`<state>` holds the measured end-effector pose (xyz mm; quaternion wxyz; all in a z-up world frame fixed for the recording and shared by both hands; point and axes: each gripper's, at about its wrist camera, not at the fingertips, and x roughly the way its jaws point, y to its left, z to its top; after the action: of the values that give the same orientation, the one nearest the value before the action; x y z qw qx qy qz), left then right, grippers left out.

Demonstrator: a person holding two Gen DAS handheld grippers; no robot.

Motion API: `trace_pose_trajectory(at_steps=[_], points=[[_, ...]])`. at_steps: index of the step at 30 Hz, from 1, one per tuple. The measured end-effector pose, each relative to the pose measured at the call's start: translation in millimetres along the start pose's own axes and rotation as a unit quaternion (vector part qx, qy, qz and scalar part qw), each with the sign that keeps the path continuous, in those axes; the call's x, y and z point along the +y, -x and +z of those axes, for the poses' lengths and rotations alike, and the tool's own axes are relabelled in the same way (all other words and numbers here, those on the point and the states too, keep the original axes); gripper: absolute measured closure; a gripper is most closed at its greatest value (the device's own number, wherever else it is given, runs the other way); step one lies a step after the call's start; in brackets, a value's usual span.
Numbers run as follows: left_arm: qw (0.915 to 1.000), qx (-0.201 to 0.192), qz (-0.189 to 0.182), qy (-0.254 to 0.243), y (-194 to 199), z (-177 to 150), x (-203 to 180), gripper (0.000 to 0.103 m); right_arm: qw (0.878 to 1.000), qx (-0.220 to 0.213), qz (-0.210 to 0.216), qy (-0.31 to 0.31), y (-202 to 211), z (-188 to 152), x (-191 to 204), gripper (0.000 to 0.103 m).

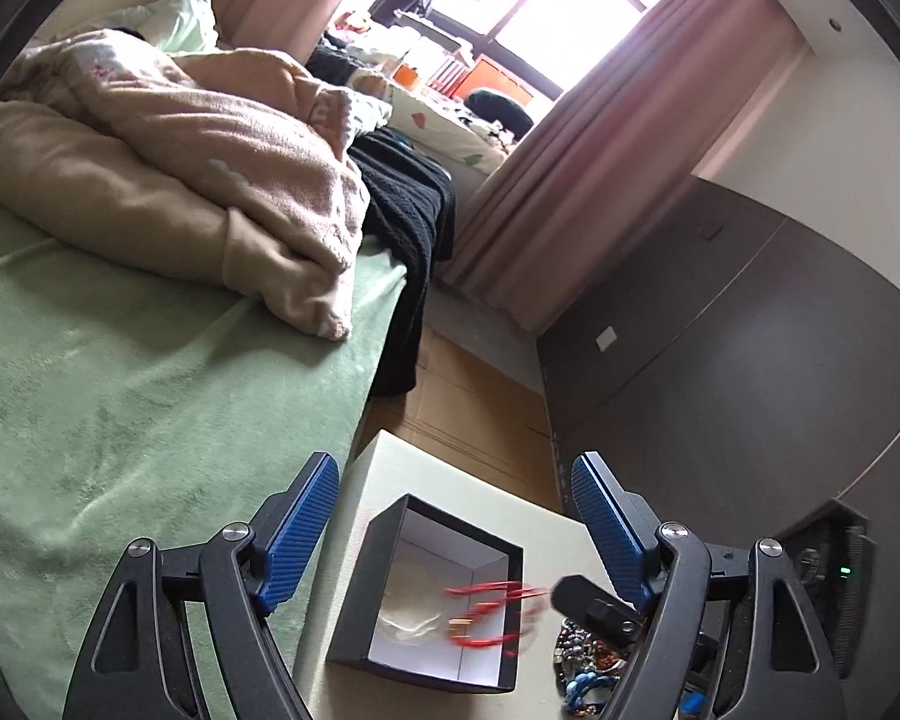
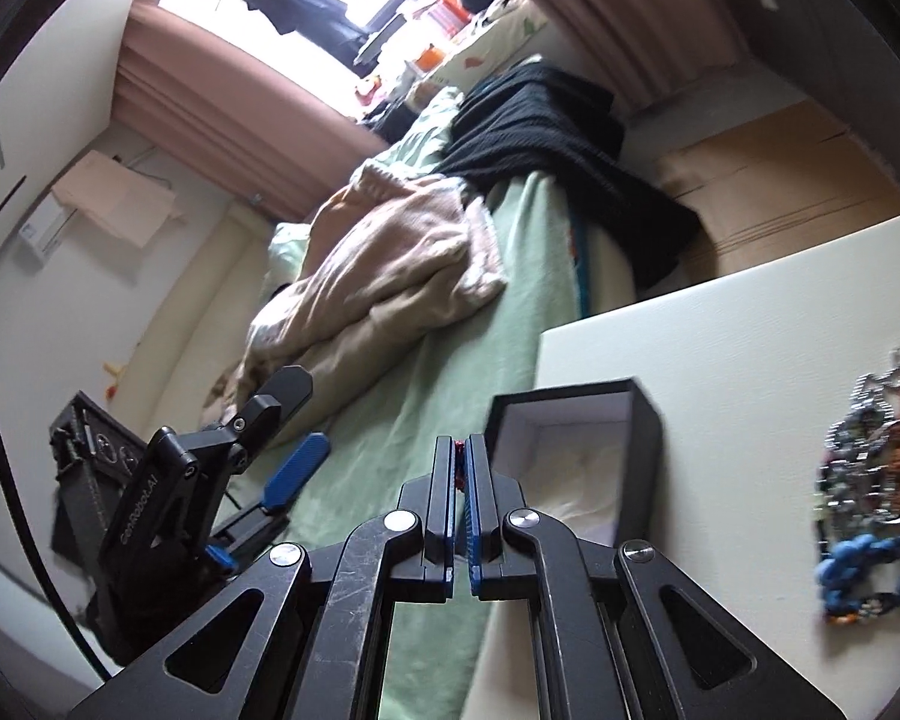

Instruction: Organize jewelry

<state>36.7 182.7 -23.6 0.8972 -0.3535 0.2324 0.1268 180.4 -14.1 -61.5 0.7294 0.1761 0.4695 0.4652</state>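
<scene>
An open black box [image 1: 354, 612] with a white lining stands on the white table [image 1: 402, 468]. My left gripper [image 1: 456, 468] stands open above it, with nothing between its blue pads. A red cord bracelet [image 1: 486, 606], blurred, hangs over the box's right side from the tip of my right gripper [image 1: 588, 603]. In the right wrist view my right gripper [image 2: 461, 444] is shut on the red cord bracelet [image 2: 459, 456], just left of the box [image 2: 642, 462]. My left gripper [image 2: 303, 414] is seen open at the left. A jewelry pile [image 2: 870, 462] lies on the table [image 2: 720, 360], with a blue bracelet [image 2: 870, 570] at its near end.
A bed with a green sheet [image 1: 120, 390] runs along the table's left edge, carrying a beige blanket [image 1: 210, 168] and a black garment [image 1: 414, 210]. Cardboard [image 1: 474, 384] covers the floor beyond the table. A dark cabinet [image 1: 750, 330] stands at the right.
</scene>
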Motion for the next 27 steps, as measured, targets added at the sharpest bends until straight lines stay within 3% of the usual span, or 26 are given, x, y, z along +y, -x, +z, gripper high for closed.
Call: trace_pose_trajectory(at_steps=[1, 3, 7, 13, 14, 16, 17, 22, 27], points=[[1.0, 0.005, 0.0, -0.003, -1.7, -0.6, -0.7, 0.022, 1.0, 0.012, -0.014, 0.004, -7.7, -0.3, -1.4, 0.069], [0.9999, 0.007, 0.0, -0.011, -2.4, -2.2, -3.8, 0.022, 0.998, 0.014, -0.056, -0.002, -9.2, -4.3, -9.1, 0.044], [0.9998, -0.007, -0.005, -0.02, 1.2, -4.6, -12.0, 0.022, 0.996, -0.008, -0.084, 0.013, 20.0, -10.0, -14.2, 0.044], [0.9988, 0.003, -0.02, -0.044, -2.6, -13.4, -30.1, 0.022, 0.988, -0.063, -0.138, 0.015, 91.4, -14.7, -18.3, 0.043], [0.9987, 0.005, -0.02, -0.047, -3.3, -15.3, -32.4, 0.022, 0.986, -0.072, -0.147, 0.013, 104.1, -16.1, -20.7, 0.04], [0.998, 0.009, -0.02, -0.059, -6.6, -20.0, -39.4, 0.022, 0.982, -0.083, -0.167, 0.007, 124.5, -16.3, -26.8, 0.017], [0.9974, 0.012, -0.018, -0.068, -7.8, -23.6, -43.3, 0.022, 0.98, -0.089, -0.176, 0.004, 133.0, -15.4, -30.0, 0.015], [0.9927, 0.043, -0.033, -0.108, -19.5, -44.8, -69.3, 0.022, 0.973, -0.113, -0.2, -0.034, 163.7, -19.9, -64.9, 0.015], [0.9832, 0.084, -0.036, -0.158, -37.9, -74.8, -103.6, 0.023, 0.967, -0.103, -0.218, -0.084, 176.0, -21.0, -97.1, 0.015]])
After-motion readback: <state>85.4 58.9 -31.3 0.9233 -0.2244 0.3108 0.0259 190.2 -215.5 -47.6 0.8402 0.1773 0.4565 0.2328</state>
